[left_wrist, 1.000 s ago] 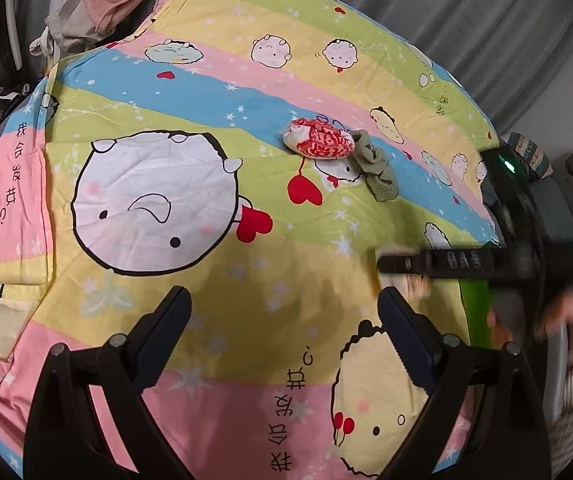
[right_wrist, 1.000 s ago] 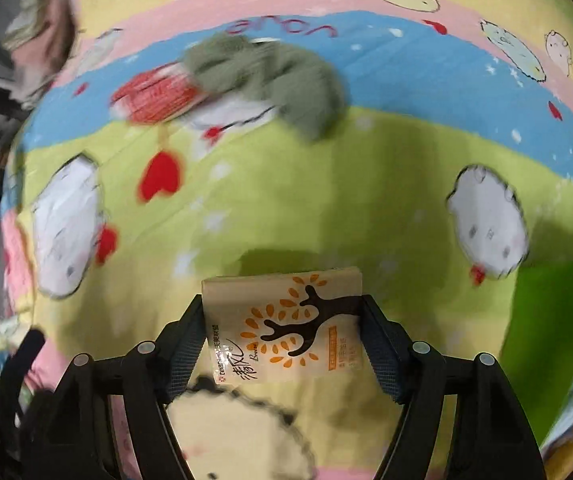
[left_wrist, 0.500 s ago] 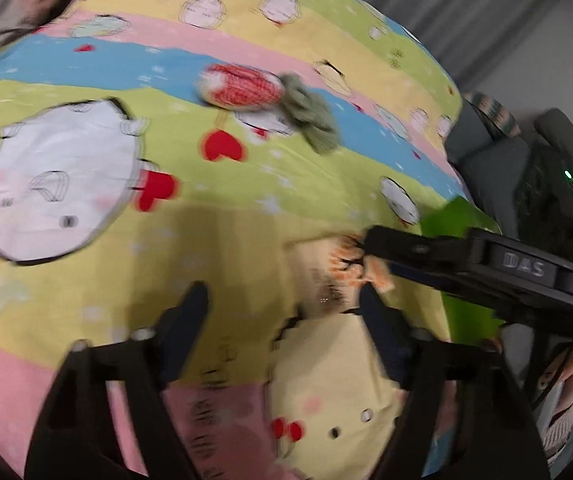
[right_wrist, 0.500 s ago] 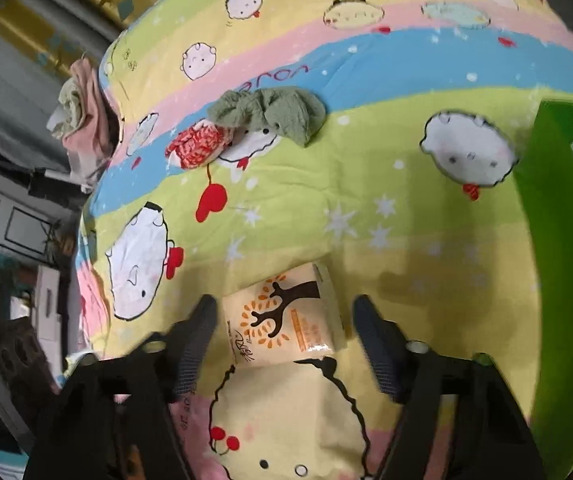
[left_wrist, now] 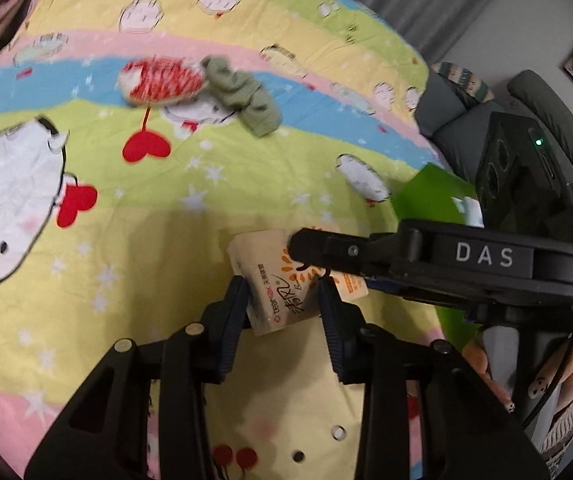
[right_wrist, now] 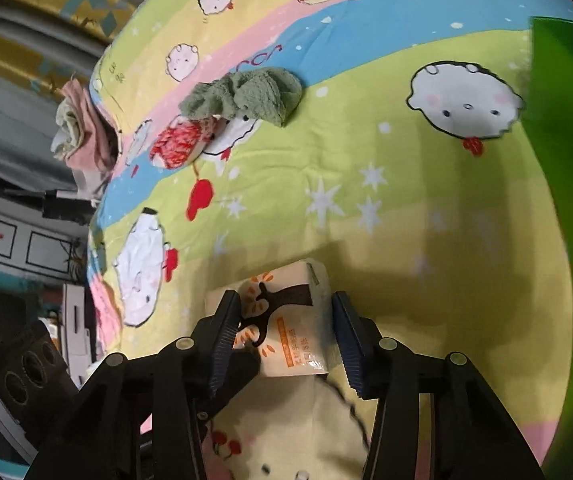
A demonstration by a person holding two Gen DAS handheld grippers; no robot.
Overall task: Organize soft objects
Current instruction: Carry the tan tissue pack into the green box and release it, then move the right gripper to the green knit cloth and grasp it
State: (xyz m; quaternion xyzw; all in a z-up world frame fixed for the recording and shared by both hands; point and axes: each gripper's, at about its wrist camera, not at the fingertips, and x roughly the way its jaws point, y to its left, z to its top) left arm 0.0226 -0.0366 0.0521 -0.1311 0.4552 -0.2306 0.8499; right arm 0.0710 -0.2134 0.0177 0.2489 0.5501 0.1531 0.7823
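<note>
Left wrist view: my left fingers (left_wrist: pixel 284 300) are clenched on both sides of a cream tissue pack printed with an orange-leaved tree (left_wrist: pixel 278 280), which lies on the cartoon-striped bedsheet (left_wrist: pixel 206 184). My right fingers (right_wrist: pixel 284 320) straddle the same pack (right_wrist: pixel 286 320); whether they squeeze it I cannot tell. Well beyond it, a crumpled green towel (right_wrist: pixel 246 96) touches a red-and-white patterned cloth bundle (right_wrist: pixel 176 142). A green bag (right_wrist: pixel 562 120) stands at the bed's right edge.

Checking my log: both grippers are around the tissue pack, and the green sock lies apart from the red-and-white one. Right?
Not quite. The green sock touches and overlaps the red-and-white sock, as the right wrist view shows. Both the left gripper and right gripper do bracket the tissue pack.
</note>
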